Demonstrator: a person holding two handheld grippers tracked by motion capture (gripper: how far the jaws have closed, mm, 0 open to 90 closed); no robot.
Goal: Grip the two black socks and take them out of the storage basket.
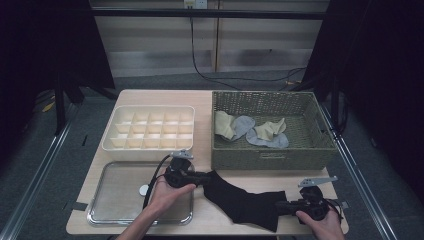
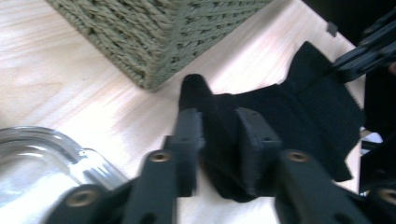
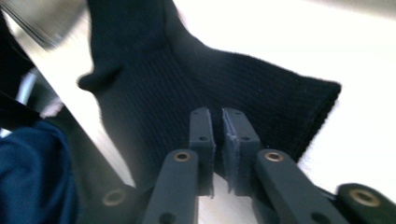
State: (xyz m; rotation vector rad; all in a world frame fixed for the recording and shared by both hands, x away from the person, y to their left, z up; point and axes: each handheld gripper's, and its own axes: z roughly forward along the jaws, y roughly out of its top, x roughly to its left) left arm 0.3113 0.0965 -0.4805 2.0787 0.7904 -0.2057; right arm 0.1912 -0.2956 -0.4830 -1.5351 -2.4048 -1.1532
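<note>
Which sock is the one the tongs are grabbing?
The black sock, lying on the table in front of the basket. The other socks are cream and grey and lie inside the basket.

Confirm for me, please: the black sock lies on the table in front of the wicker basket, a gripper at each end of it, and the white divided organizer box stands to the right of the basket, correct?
Not quite: the white divided organizer box stands to the left of the wicker basket, as the high view shows. The rest holds: the black sock lies on the table in front of the basket, with the left gripper and right gripper at its ends.

Table (image 1: 200,100): organizer (image 1: 149,128), basket (image 1: 272,150), tray (image 1: 120,210), sock (image 1: 242,200).
</note>
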